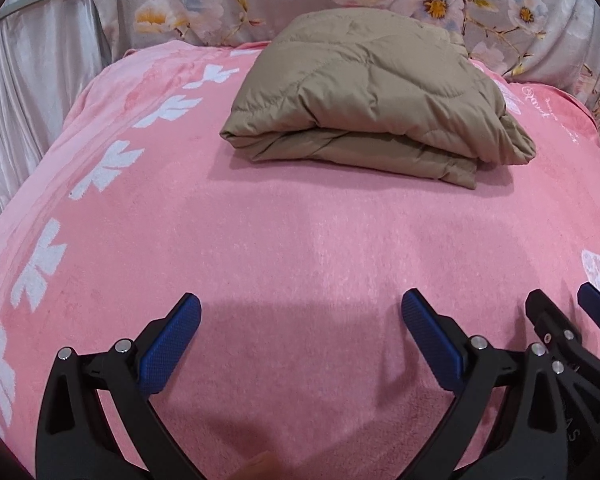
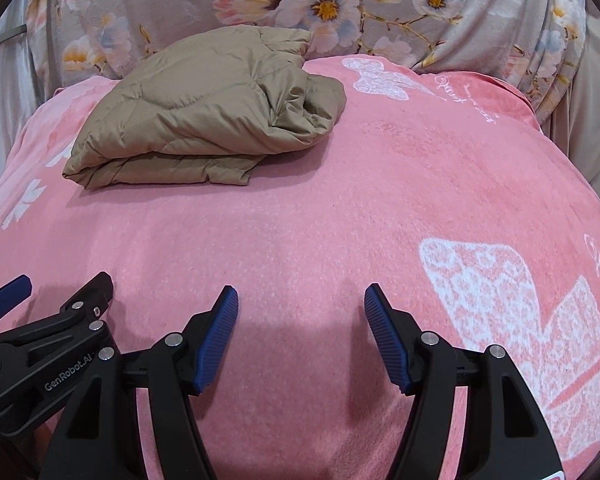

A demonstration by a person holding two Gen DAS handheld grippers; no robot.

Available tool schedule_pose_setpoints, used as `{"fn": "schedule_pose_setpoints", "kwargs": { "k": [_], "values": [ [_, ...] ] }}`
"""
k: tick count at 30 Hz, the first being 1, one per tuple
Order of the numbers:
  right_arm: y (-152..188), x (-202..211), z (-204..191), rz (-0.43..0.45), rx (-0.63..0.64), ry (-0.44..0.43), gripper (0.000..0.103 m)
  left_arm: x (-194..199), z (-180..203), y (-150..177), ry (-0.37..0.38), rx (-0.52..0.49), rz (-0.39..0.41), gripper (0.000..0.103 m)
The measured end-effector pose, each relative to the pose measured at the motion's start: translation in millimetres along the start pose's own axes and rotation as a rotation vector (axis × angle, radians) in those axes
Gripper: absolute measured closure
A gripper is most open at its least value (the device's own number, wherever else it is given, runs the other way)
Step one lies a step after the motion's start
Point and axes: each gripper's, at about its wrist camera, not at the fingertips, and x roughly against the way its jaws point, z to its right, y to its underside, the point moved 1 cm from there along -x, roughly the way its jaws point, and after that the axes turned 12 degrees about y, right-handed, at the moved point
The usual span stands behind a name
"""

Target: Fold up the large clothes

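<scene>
The tan quilted jacket [image 1: 374,108] lies folded near the far edge of the pink blanket [image 1: 260,232]; the left gripper [image 1: 300,312] and right gripper [image 2: 300,306] hover spread and holding nothing by its near edge

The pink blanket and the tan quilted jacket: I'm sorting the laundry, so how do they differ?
The pink blanket lies spread flat in one layer; the tan quilted jacket is folded into a puffy stacked bundle on top of it. The blanket carries white printed motifs; the jacket is plain, marked only by stitch lines. The blanket covers far more area. Neither is held: both grippers hover open.
</scene>
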Motion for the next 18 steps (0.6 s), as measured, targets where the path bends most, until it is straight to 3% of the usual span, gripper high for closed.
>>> {"fn": "schedule_pose_setpoints", "kwargs": {
  "k": [18],
  "values": [
    [1.9,-0.4,-3.5,-0.011,-0.001,-0.011,0.039,-2.1,1.2,-0.6,-0.016,-0.006,0.001,0.005]
  ]
}}
